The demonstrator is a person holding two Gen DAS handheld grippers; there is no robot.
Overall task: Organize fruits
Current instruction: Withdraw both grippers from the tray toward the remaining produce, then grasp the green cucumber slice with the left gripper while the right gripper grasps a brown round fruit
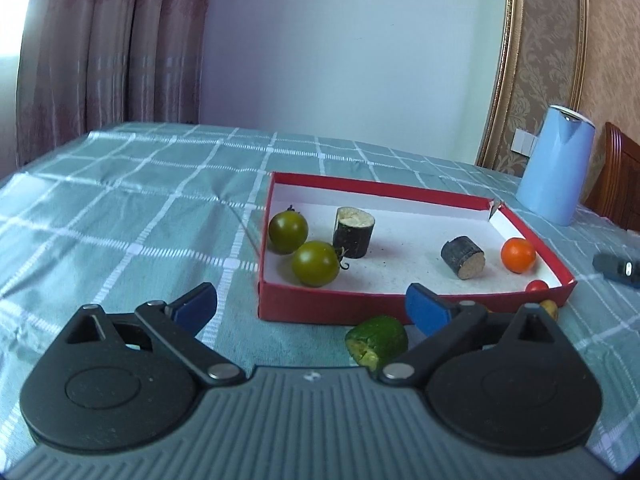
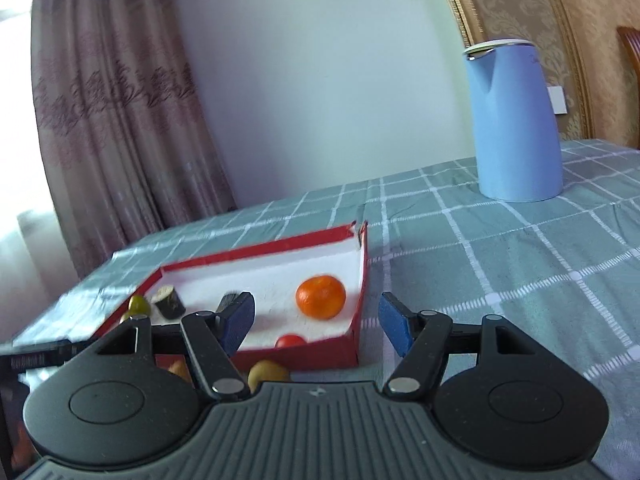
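The left tool (image 1: 312, 310) hangs released, nothing between its pads, just above a green chunk (image 1: 378, 340) on the worktop (image 1: 120, 220) beside the red box's (image 1: 332, 308) near wall. The right tool (image 2: 318, 322) is likewise released, straddling the box's right corner. Open cloth lies right of it, up to a blue kettle (image 2: 516, 120). Inside the box: two green tomatoes (image 1: 288, 232), two dark stubs (image 1: 353, 236), an orange fruit (image 2: 321, 297), a red tomato (image 2: 290, 340). A yellow fruit (image 2: 267, 372) sits outside.
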